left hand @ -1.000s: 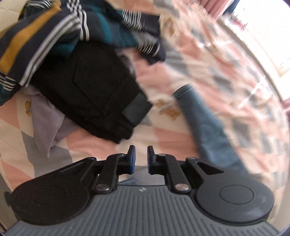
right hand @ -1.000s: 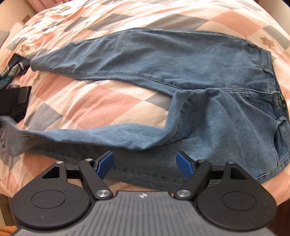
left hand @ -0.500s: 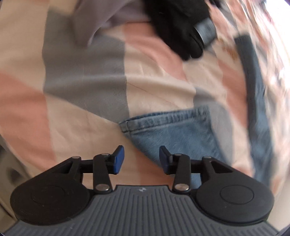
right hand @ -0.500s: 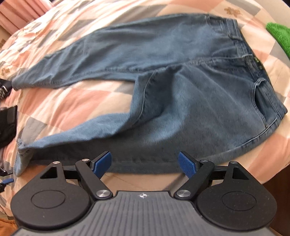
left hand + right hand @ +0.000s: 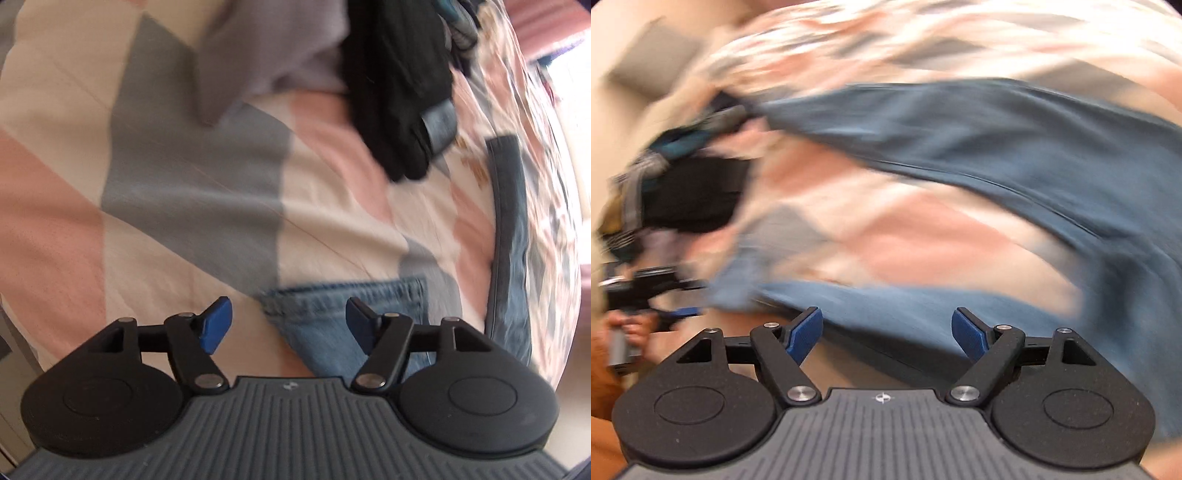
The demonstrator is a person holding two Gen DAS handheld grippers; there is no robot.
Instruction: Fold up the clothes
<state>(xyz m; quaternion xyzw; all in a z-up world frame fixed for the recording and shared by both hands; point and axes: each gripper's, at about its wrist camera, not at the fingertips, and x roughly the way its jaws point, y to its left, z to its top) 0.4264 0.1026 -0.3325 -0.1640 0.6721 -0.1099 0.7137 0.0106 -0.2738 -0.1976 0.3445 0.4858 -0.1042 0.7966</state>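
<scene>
On the patchwork bed (image 5: 192, 206) the jeans (image 5: 1015, 147) lie spread, legs apart. Our left gripper (image 5: 288, 325), fingers wide and empty, faces the near leg's hem (image 5: 343, 295) just ahead. Our right gripper (image 5: 886, 332), equally wide, hovers mid-leg.

We see a bed (image 5: 192, 192) covered by a quilt of pink, grey and cream patches. Blue jeans (image 5: 1015, 147) lie spread flat on it, one leg hem (image 5: 343, 295) close to the near edge of the bed. Further in, toward the bed's far side, lie a black garment (image 5: 399, 85), a pale lilac cloth (image 5: 266, 55) just beside it, and striped clothing (image 5: 639, 173) bunched behind them.
</scene>
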